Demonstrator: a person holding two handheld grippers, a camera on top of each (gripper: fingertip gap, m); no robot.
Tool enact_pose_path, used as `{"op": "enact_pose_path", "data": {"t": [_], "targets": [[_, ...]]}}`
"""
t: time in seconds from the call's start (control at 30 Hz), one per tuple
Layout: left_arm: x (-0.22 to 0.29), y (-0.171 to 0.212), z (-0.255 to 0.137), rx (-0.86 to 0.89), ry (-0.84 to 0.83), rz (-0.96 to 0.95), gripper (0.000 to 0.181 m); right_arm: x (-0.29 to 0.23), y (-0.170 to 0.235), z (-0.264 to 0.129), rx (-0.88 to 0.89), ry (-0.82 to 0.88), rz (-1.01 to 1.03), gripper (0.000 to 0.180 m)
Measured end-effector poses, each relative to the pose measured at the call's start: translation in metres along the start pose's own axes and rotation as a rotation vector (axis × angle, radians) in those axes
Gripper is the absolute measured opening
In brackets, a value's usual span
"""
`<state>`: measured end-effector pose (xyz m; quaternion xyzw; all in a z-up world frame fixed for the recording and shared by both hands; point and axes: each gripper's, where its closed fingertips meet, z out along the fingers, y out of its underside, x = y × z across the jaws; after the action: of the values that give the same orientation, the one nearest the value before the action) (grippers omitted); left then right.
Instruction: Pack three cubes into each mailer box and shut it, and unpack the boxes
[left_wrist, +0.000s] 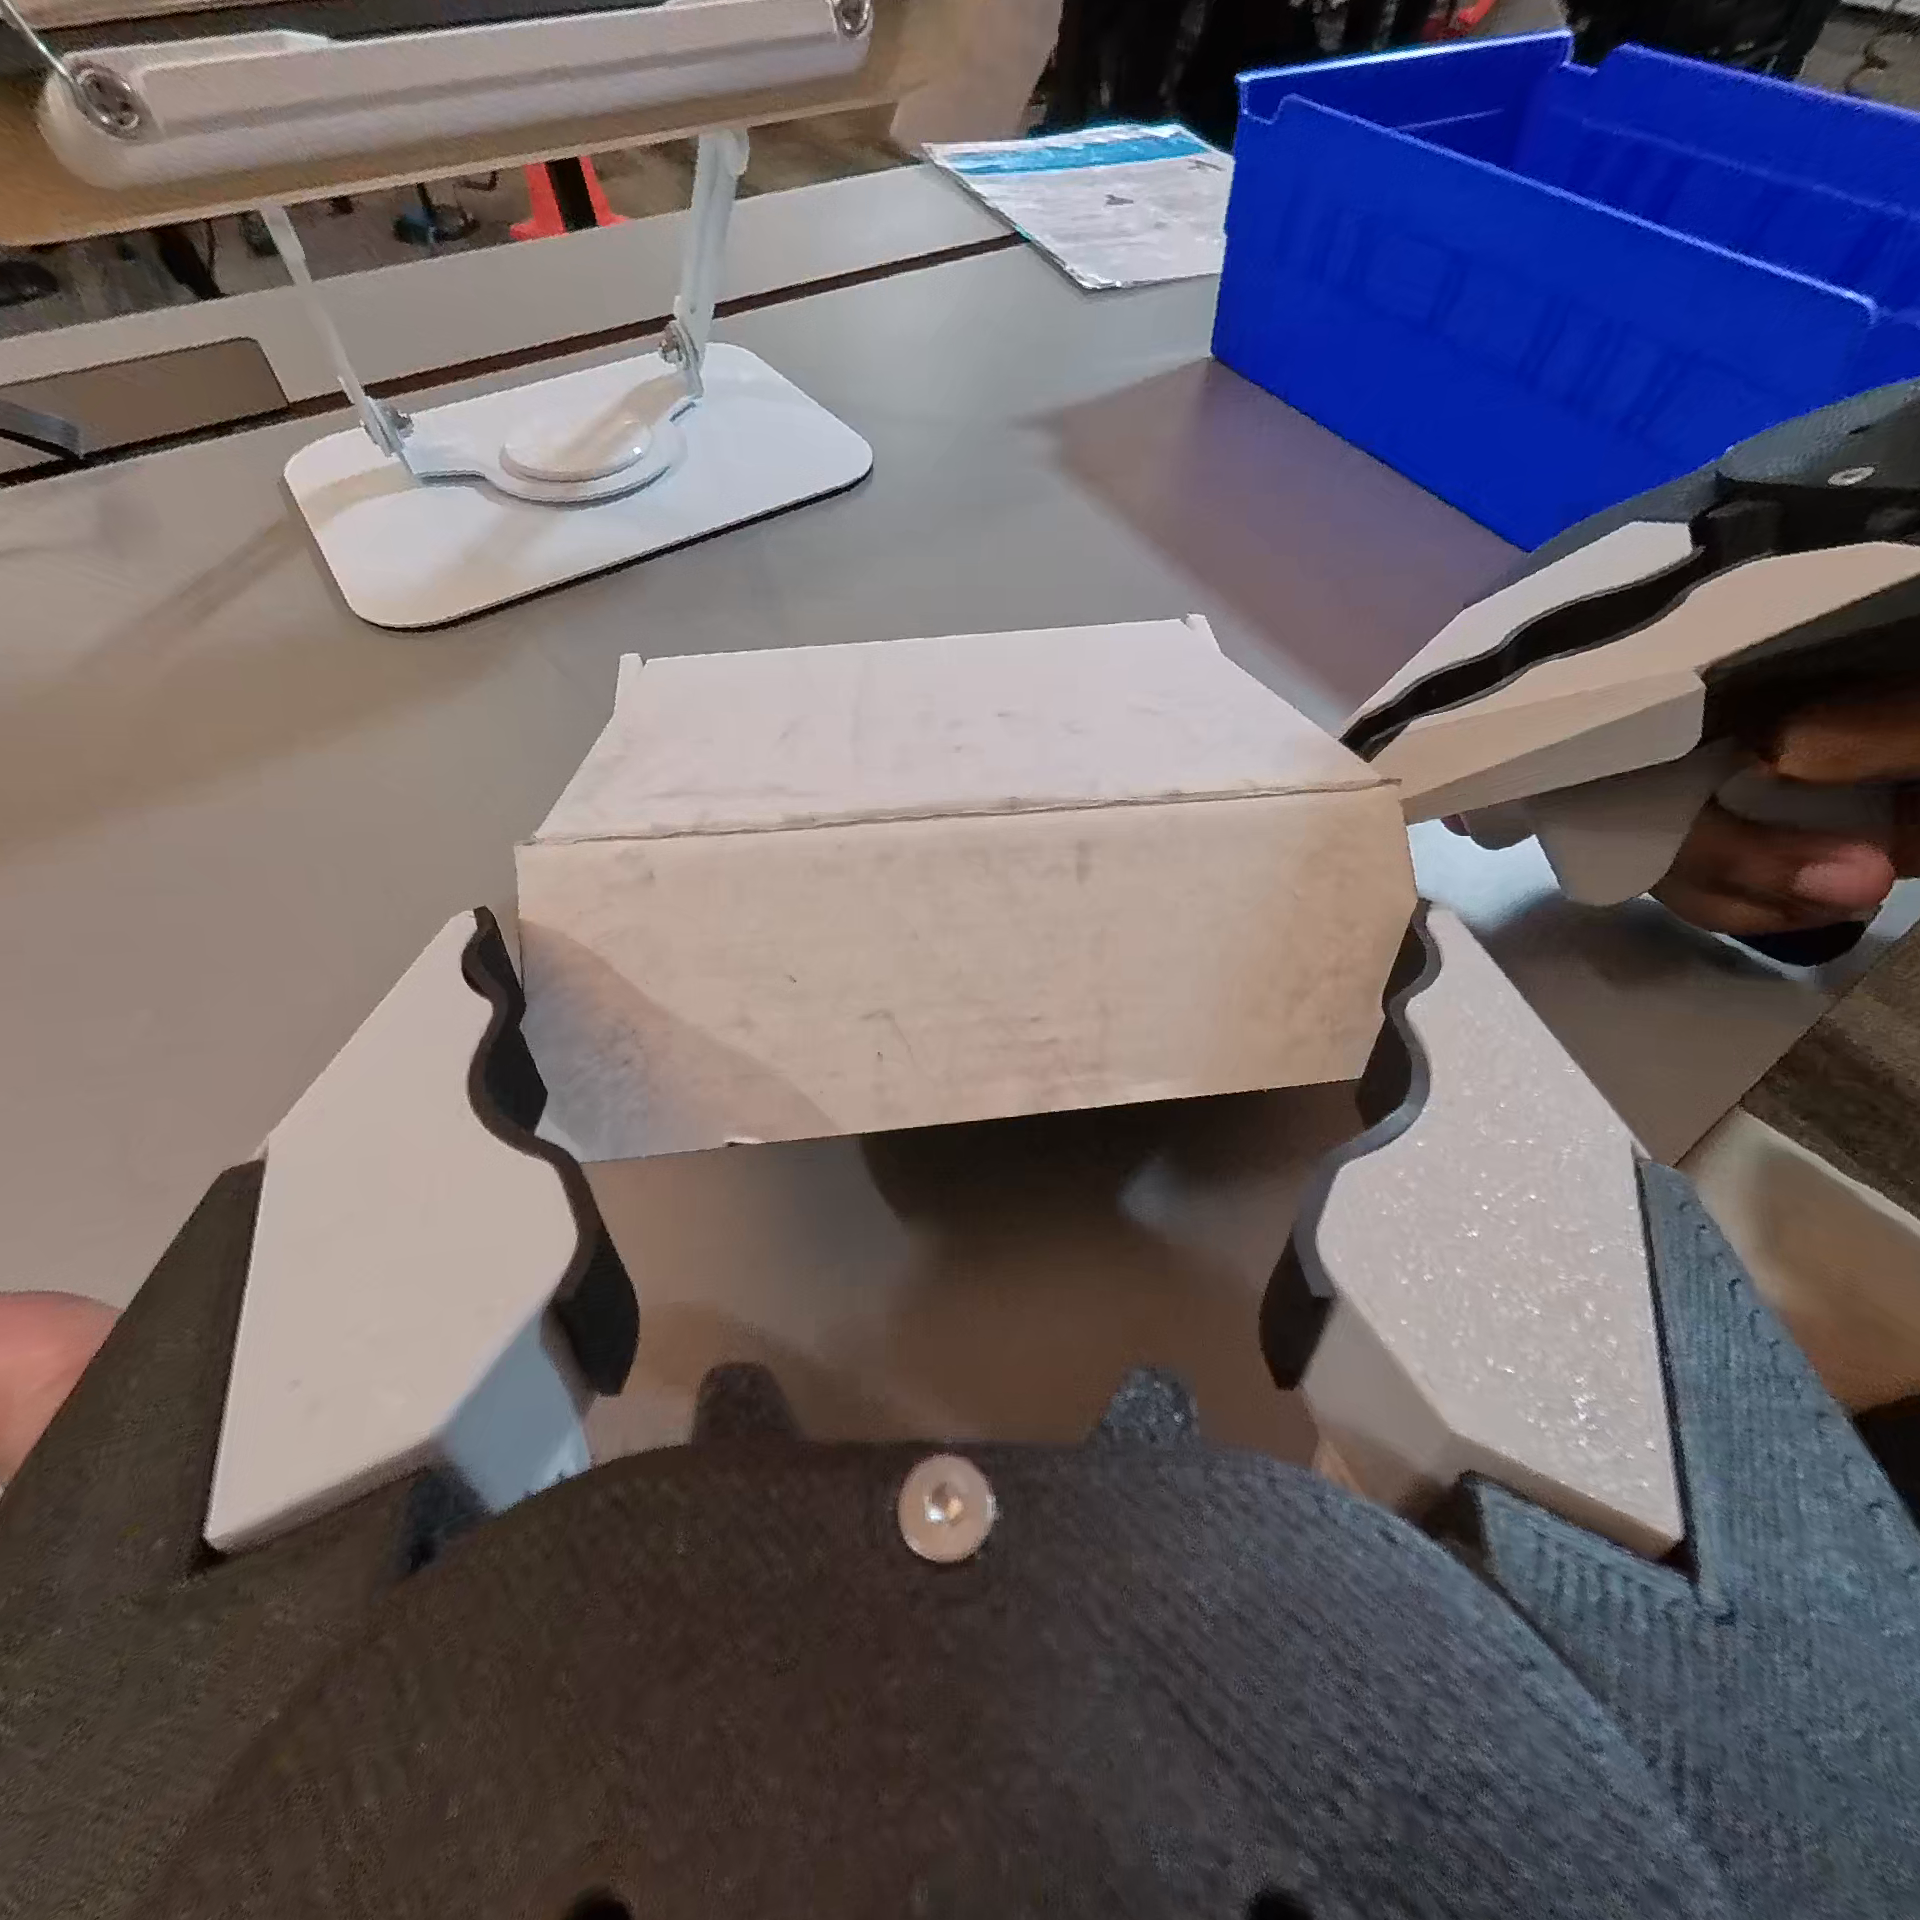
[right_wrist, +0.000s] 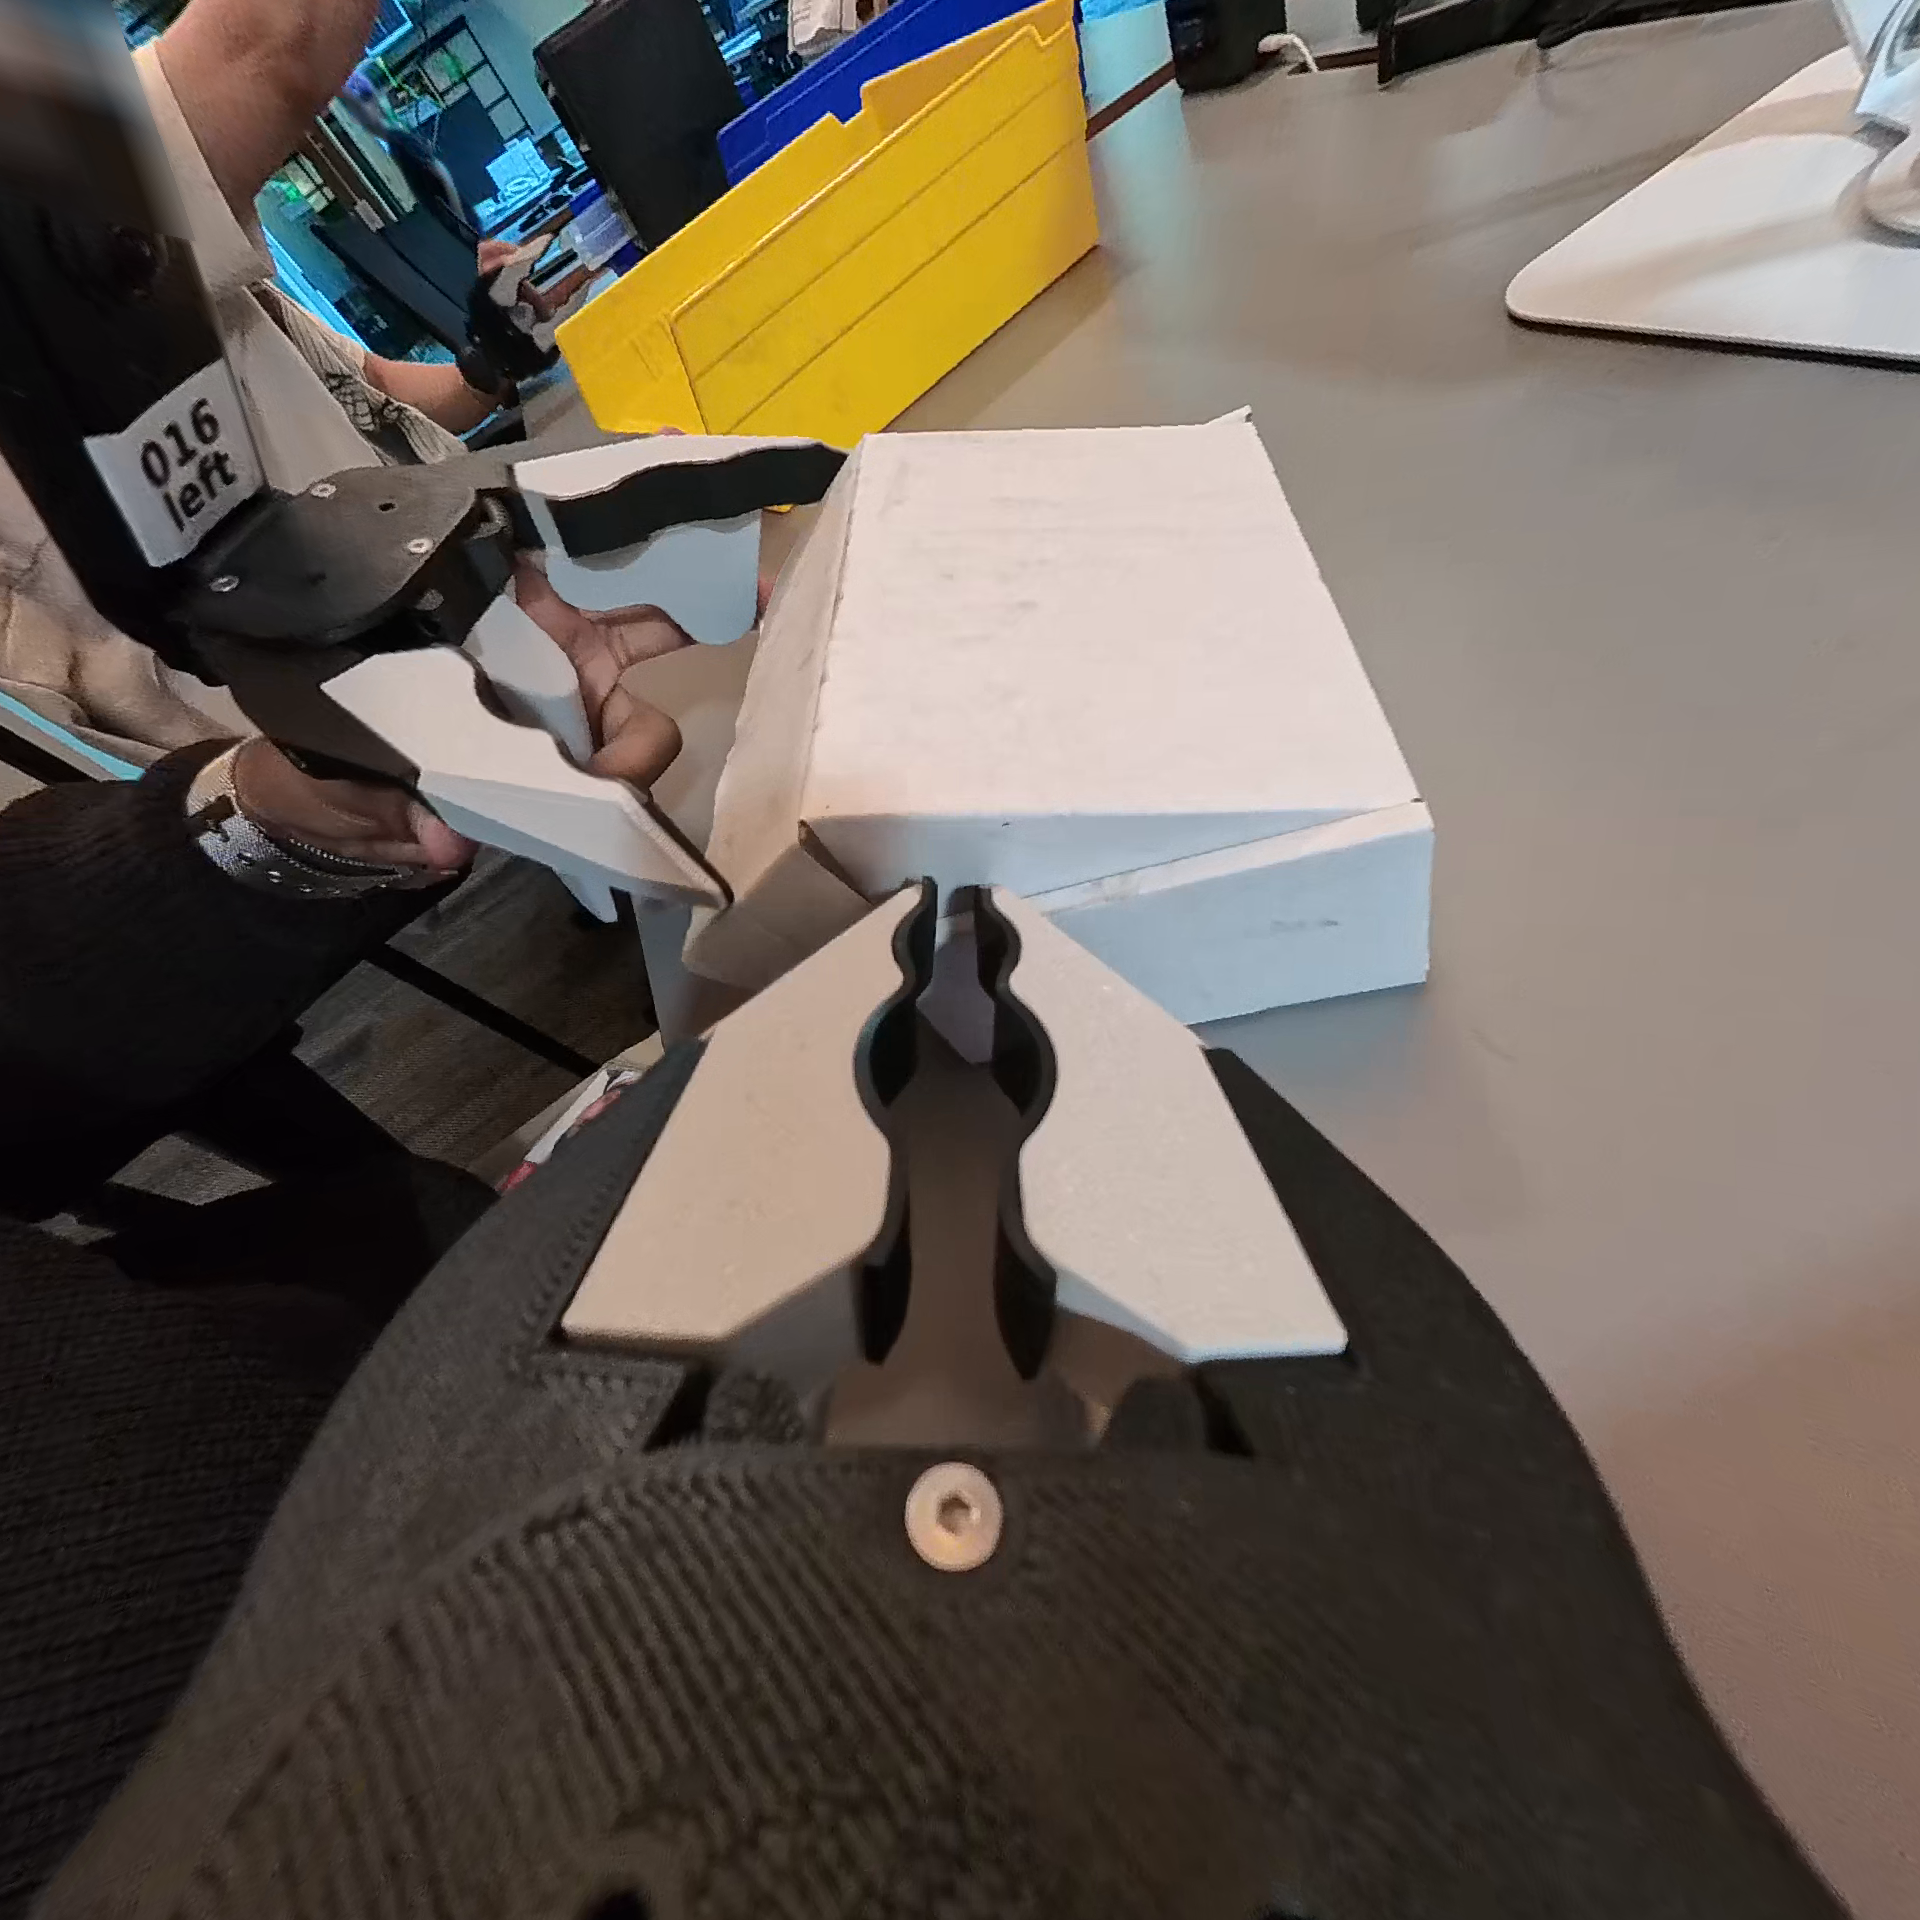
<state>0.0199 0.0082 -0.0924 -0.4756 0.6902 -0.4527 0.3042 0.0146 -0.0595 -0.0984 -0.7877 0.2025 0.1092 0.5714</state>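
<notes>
A white mailer box (left_wrist: 956, 966) lies on the grey table with its lid down; no cubes show. My left gripper (left_wrist: 953, 920) is open wide, one finger at each end of the box's front face, and holds nothing. It also shows in the right wrist view (right_wrist: 784, 673), spread along the box's long side. My right gripper (right_wrist: 951, 894) is shut on the lid's side flap at the box's (right_wrist: 1070, 644) near corner, where the lid stands slightly up off the base. In the left wrist view the right gripper (left_wrist: 1361, 743) touches the box's top right corner.
A blue bin (left_wrist: 1507, 312) stands at the back right, with a plastic pouch (left_wrist: 1101, 197) beside it. A white stand base (left_wrist: 582, 488) sits behind the box. A yellow bin (right_wrist: 862, 260) lies beyond the box. The table's front edge (left_wrist: 1766, 1081) is close.
</notes>
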Motion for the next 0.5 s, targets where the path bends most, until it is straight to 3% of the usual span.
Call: {"op": "enact_pose_path", "data": {"t": [0.03,0.5], "targets": [[-0.001,0.000,0.000,0.001,0.005,-0.014,0.158,0.000,0.000,0.000,-0.001,0.001,-0.008,0.006],[-0.015,-0.006,-0.007,0.094,0.150,-0.233,0.123,-0.010,-0.013,-0.018,0.053,-0.100,-0.082,0.000]]}}
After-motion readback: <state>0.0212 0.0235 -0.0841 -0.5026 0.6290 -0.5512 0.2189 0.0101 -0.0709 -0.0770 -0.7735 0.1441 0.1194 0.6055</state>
